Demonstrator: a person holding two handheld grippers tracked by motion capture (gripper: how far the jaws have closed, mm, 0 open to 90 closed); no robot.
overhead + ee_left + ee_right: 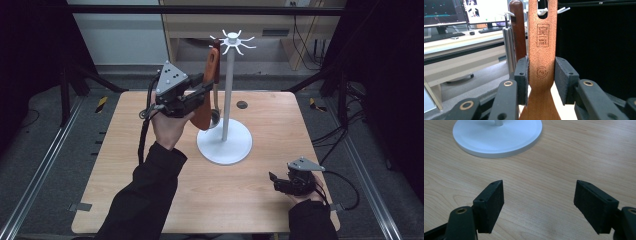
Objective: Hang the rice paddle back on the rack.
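High view first: my left gripper (197, 92) is raised over the far left part of the table (150, 200), near its far edge, and its jaws are clamped on the handle of a wooden spatula (206, 107). That spatula hangs upright with its broad blade down, just beside the pole of the white utensil stand (225, 145), and its top sits close under the ring of white hooks (232, 41) at the pole's head. A second utensil, a ladle (215, 112) with a metal shaft, hangs between the spatula and the pole.

Left gripper view, close up: both pads (522, 80) press on the narrow neck of the spatula (541, 60), one on each side, just where a round stamp is burned into the wood. A slot is cut through the handle's top, and white hook tips show beside it; I cannot tell whether the slot sits on a hook. The other utensil's dark wooden handle (518, 30) stands just beside it.

My right gripper (287, 182) rests low near the table's near right corner, well apart from the stand. In the right gripper view its jaws (539, 202) stand wide apart over bare wood, with the stand's round base (496, 137) ahead of them.
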